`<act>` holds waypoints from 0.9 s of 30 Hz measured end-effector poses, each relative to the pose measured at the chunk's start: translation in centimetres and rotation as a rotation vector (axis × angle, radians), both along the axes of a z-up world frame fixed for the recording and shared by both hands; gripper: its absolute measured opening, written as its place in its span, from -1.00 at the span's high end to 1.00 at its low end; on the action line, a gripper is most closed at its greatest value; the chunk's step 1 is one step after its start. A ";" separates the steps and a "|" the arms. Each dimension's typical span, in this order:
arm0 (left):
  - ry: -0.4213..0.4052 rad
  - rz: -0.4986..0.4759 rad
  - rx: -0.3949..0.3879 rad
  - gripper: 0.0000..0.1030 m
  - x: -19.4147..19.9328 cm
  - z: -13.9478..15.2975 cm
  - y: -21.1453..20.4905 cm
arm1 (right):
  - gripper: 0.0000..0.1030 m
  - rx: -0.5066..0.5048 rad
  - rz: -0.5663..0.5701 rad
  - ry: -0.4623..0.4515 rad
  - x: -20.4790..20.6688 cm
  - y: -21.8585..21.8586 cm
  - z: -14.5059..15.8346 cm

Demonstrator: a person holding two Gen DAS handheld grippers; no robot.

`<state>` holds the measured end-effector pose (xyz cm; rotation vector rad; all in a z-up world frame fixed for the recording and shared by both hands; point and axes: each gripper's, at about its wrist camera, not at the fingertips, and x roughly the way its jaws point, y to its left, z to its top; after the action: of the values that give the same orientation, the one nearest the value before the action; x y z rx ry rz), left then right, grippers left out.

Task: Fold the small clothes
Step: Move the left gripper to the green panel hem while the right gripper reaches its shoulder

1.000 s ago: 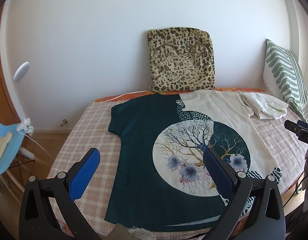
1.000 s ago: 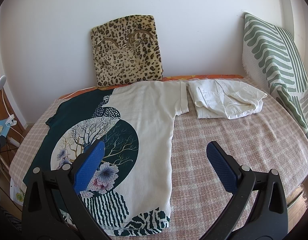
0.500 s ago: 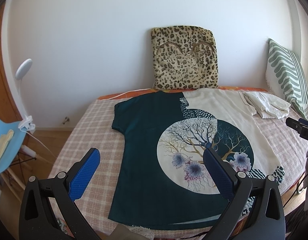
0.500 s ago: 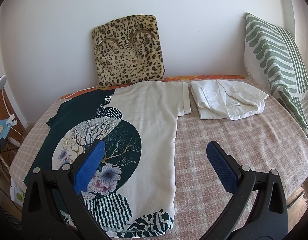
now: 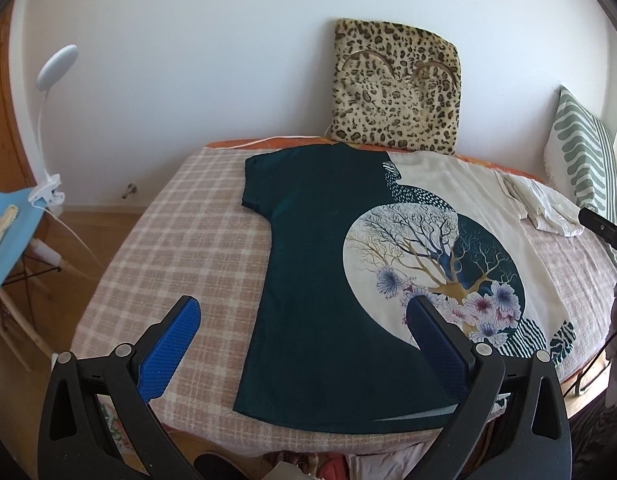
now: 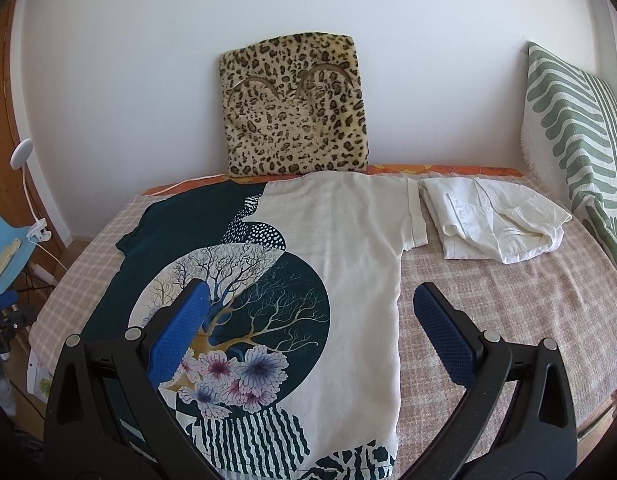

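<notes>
Between your jaws nothing is being held: left gripper [image 5: 304, 334] and right gripper [image 6: 310, 320] are both hovering w/ jaws wide apart over the T-shirt [image 6: 340, 264], lying flat on the checked bed cover [image 5: 188, 240]. Fold prob. not started yet; next you're needing sleeve/hem pinches. No legible writing.

Checked bed [image 6: 508, 320], flat tee [image 6: 348, 240], white garment [image 6: 488, 220] beside, leopard cushion [image 6: 296, 108]

T-shirt [image 6: 348, 264] flat on bed [image 6: 508, 320], folded garment [image 6: 492, 220] right
</notes>
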<state>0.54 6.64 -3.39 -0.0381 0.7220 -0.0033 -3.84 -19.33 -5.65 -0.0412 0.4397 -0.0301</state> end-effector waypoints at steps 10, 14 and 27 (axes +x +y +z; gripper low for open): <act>0.117 0.028 -0.108 -0.44 0.9 -3.2 4.2 | -1.00 0.073 0.109 0.035 3.9 3.3 0.6; 0.150 0.027 -0.169 -0.11 0.8 -4.1 5.8 | -1.00 0.133 0.189 0.061 6.1 5.3 1.3; 0.295 0.024 -0.398 0.29 0.2 -8.0 8.7 | -0.83 0.091 0.386 0.255 15.7 16.2 2.1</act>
<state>0.74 15.36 -11.39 -0.4353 1.0068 -0.1210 11.83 -3.10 -3.54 -0.0396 0.6810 0.3782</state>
